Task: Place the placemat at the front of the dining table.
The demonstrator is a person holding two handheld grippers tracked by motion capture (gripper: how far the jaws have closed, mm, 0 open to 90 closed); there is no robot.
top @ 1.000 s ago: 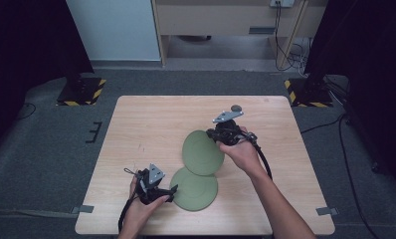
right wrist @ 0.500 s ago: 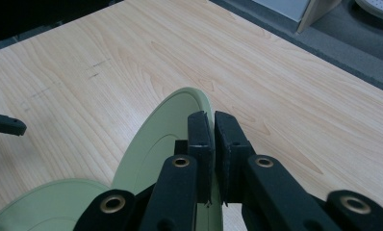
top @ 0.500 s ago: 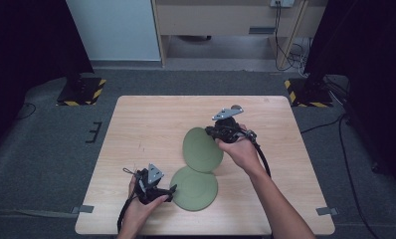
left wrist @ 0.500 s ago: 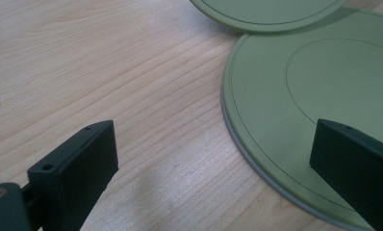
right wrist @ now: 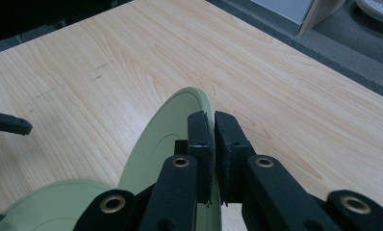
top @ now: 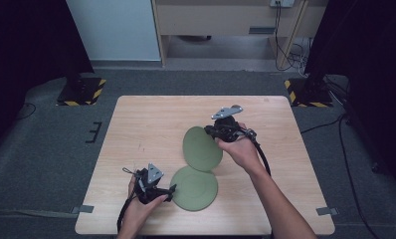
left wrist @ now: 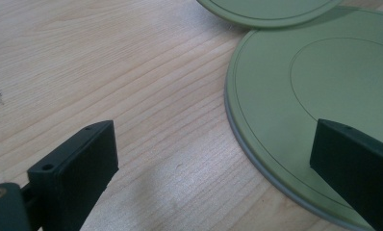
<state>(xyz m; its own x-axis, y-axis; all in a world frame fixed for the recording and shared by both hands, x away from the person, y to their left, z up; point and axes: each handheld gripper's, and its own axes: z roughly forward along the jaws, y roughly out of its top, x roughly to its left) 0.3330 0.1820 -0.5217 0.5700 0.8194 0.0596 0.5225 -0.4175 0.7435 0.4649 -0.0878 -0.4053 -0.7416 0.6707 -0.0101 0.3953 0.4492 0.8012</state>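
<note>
Two green plates are on the wooden table (top: 151, 124). One plate (top: 193, 187) lies flat near the front edge. The other plate (top: 202, 148) stands tilted, its lower edge over the flat plate's far rim. My right gripper (top: 215, 132) is shut on the tilted plate's upper right rim; in the right gripper view the jaws (right wrist: 213, 144) pinch the plate's rim (right wrist: 165, 139). My left gripper (top: 170, 191) is open at the flat plate's left edge. In the left gripper view the left gripper (left wrist: 213, 163) has one jaw over bare wood and the other over the flat plate (left wrist: 324, 86).
Bare wood runs across the table's left and far parts. Grey carpet surrounds the table, with yellow-black striped bases (top: 81, 92) at the back corners and a wooden cabinet (top: 226, 20) beyond. Cables trail from both grippers toward the front.
</note>
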